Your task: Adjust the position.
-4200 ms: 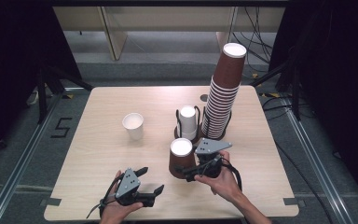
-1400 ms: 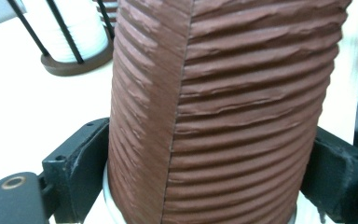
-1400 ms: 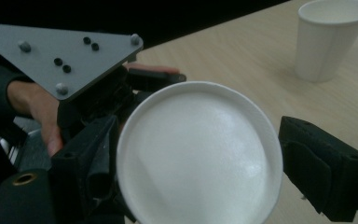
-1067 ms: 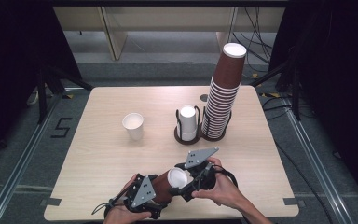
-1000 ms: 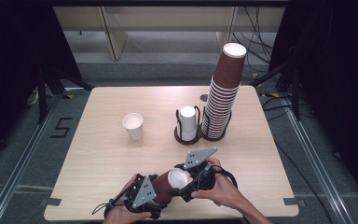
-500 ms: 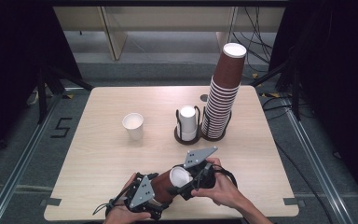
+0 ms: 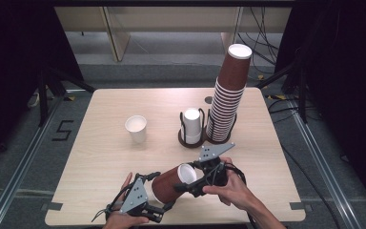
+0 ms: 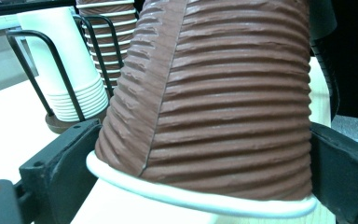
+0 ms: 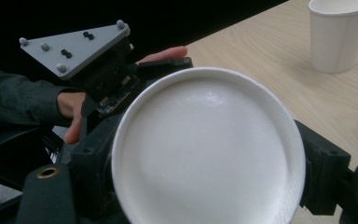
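Note:
A brown ribbed paper cup [image 7: 169, 183] hangs tilted above the table's front edge, its white mouth turned toward my right gripper [image 7: 190, 179]. That gripper is shut on the cup's rim; in the right gripper view the white inside of the cup [image 9: 205, 149] sits between its jaws [image 9: 207, 177], which have just been closing. My left gripper [image 7: 158, 191] straddles the base end. Its jaws have just been opening and stand wide beside the ribbed wall [image 8: 223, 107], the cup still between them [image 8: 203, 186].
A white cup [image 7: 137, 128] stands left of centre. Behind the hands are a wire holder with white cups [image 7: 191, 126] and a tall stack of brown cups [image 7: 228, 95]. The table's front edge [image 7: 171, 223] lies just under the hands.
Four seconds ago the cup stood upright in the right gripper, with the left gripper empty at the front. Now it lies tilted between both grippers. The hands have barely moved over the last second.

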Demonstrator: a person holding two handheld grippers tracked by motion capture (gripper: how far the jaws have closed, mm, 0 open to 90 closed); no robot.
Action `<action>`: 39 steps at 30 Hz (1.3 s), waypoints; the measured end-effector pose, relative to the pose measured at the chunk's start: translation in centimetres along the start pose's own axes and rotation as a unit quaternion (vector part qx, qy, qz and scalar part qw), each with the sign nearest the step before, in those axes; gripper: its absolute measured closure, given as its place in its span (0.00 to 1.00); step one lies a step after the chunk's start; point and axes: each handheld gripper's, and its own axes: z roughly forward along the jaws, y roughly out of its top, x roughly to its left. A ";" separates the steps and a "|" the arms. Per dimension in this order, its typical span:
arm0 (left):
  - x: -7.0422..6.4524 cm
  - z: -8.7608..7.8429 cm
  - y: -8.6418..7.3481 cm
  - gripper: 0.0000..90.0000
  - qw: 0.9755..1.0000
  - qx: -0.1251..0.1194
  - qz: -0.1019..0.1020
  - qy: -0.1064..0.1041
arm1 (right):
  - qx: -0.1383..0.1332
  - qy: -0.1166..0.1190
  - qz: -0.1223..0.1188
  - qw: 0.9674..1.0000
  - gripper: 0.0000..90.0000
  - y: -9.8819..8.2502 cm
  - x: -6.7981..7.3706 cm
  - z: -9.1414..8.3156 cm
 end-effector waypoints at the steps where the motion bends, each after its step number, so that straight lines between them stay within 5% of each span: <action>1: 0.0 0.1 0.0 0.04 1.000 -0.002 -0.001 0.000 | -0.001 0.002 0.004 1.000 0.26 0.0 0.0 0.0; 18: 0.2 -0.1 0.4 0.13 1.000 0.025 0.015 -0.011 | 0.009 0.005 -0.001 1.000 0.24 0.0 -0.1 -0.1; 22: 0.3 -0.1 0.4 0.14 0.999 0.043 0.022 -0.015 | 0.035 -0.015 -0.015 0.999 0.17 0.1 0.0 -0.1; 25: 0.2 -0.1 0.5 0.14 0.996 0.082 0.034 -0.016 | 0.047 -0.028 -0.046 0.997 0.17 0.5 0.2 -0.4; 28: 0.1 0.0 0.7 0.14 0.994 0.099 0.041 -0.025 | 0.063 -0.037 -0.073 0.995 0.17 0.8 0.6 -0.5; 31: -0.1 -0.1 1.0 0.14 0.989 0.131 0.057 -0.030 | 0.088 -0.045 -0.109 0.989 0.18 1.1 1.0 -0.5; 34: -0.1 -0.1 1.2 0.15 0.985 0.155 0.072 -0.035 | 0.115 -0.048 -0.143 0.982 0.18 1.3 1.6 -0.3; 36: -0.2 0.0 1.2 0.15 0.984 0.159 0.071 -0.041 | 0.136 -0.049 -0.162 0.976 0.18 1.3 1.8 -0.2; 37: -0.3 -0.1 1.2 0.15 0.980 0.180 0.082 -0.039 | 0.146 -0.051 -0.174 0.973 0.18 1.3 1.9 0.0; 39: -0.4 0.1 1.1 0.15 0.979 0.181 0.082 -0.040 | 0.167 -0.048 -0.187 0.967 0.18 1.2 2.1 0.3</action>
